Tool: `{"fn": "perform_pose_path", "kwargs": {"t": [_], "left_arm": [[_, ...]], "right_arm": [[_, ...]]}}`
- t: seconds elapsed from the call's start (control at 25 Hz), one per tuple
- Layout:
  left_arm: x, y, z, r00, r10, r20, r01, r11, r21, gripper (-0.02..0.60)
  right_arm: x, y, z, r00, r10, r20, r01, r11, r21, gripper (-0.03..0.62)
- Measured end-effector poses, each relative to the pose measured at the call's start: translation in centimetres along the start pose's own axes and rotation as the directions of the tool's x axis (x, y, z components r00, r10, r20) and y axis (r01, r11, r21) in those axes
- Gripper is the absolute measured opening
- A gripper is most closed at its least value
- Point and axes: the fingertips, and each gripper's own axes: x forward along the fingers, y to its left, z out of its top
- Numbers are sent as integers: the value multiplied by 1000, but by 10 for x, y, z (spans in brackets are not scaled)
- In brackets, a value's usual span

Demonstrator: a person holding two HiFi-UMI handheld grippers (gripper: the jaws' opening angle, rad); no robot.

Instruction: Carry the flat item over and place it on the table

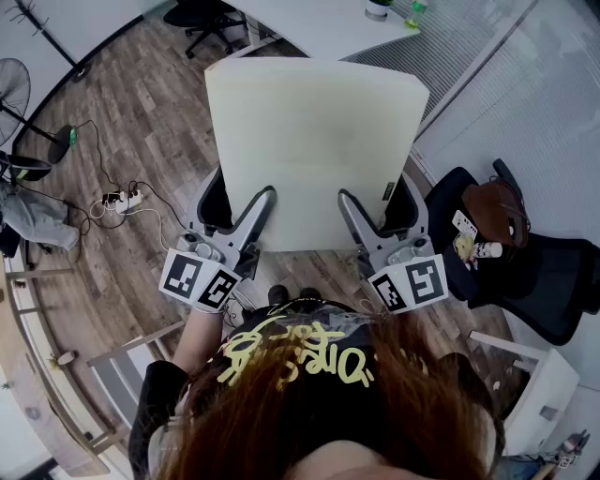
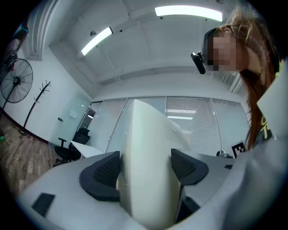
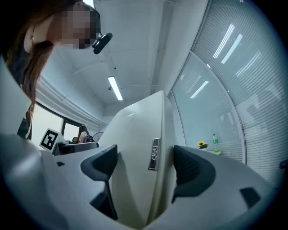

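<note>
Left gripper (image 1: 240, 201) and right gripper (image 1: 380, 201) clamped wide on the near edge of the flat item (image 1: 314, 141), aloft, short of the table (image 1: 319, 26); keep squeeze even, carry level, lower flat before releasing.

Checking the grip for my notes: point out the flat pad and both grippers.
flat pad (image 1: 314, 131), head view, top face.
left gripper (image 1: 240, 204), head view, between jaws.
right gripper (image 1: 378, 202), head view, between jaws.
</note>
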Motion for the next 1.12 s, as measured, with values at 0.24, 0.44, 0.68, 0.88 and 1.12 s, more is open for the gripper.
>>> {"fn": "perform_pose_path", "kwargs": {"t": [0.24, 0.44, 0.68, 0.88, 1.12], "left_arm": [[-10, -7, -3, 1000, 2, 3, -2, 1000, -10, 353], [-18, -14, -6, 1000, 2, -2, -2, 1000, -3, 353], [-24, -19, -8, 1000, 2, -1, -2, 1000, -23, 353], [-32, -17, -3, 1000, 2, 0, -2, 1000, -18, 353], [-38, -11, -1, 1000, -6, -4, 6, 1000, -12, 354]], "right_arm": [[-11, 6, 1, 1000, 3, 0, -3, 1000, -9, 374], [-21, 8, -3, 1000, 1, -4, -1, 1000, -1, 373], [-29, 11, -2, 1000, 0, -12, 0, 1000, -5, 374], [-29, 20, -1, 1000, 0, -8, 0, 1000, 6, 374], [-26, 28, -4, 1000, -6, 4, 6, 1000, 23, 374]]}}
